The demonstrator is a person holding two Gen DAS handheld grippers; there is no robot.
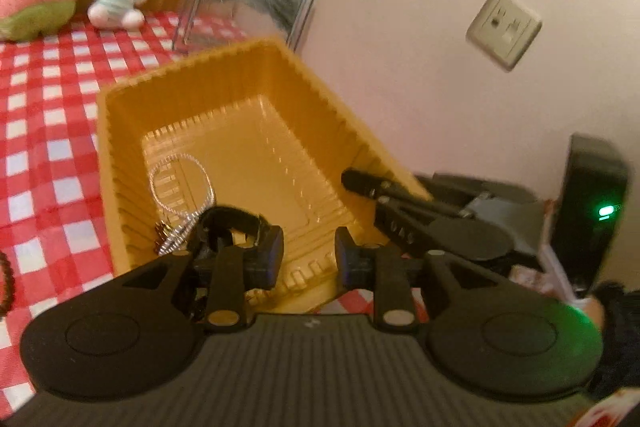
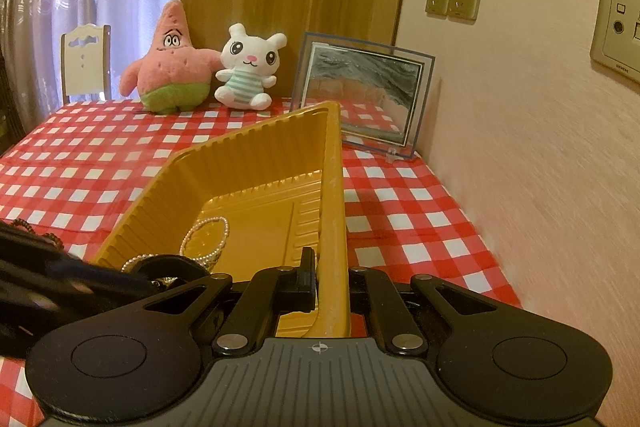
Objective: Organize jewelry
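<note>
So the pearl bracelet (image 2: 208, 237) is lying looped on the floor of the yellow tray (image 2: 256, 155), near its left wall, with a black band (image 1: 234, 223) piled right next to it. My left claw (image 1: 308, 253) sits partly open just above that pile, nothing between the pads (a bit blurry there). My right claw (image 2: 328, 287) is clamped tight on the tray's right wall, on the red checked surface (image 2: 400, 203).

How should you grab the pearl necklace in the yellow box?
Come from straight above, since the yellow tray's ribbed walls block the sides. Pinch one strand of the pearl necklace at its open loop lying flat on the floor. Its lower end is tangled by a black band, so grip away from there.
</note>
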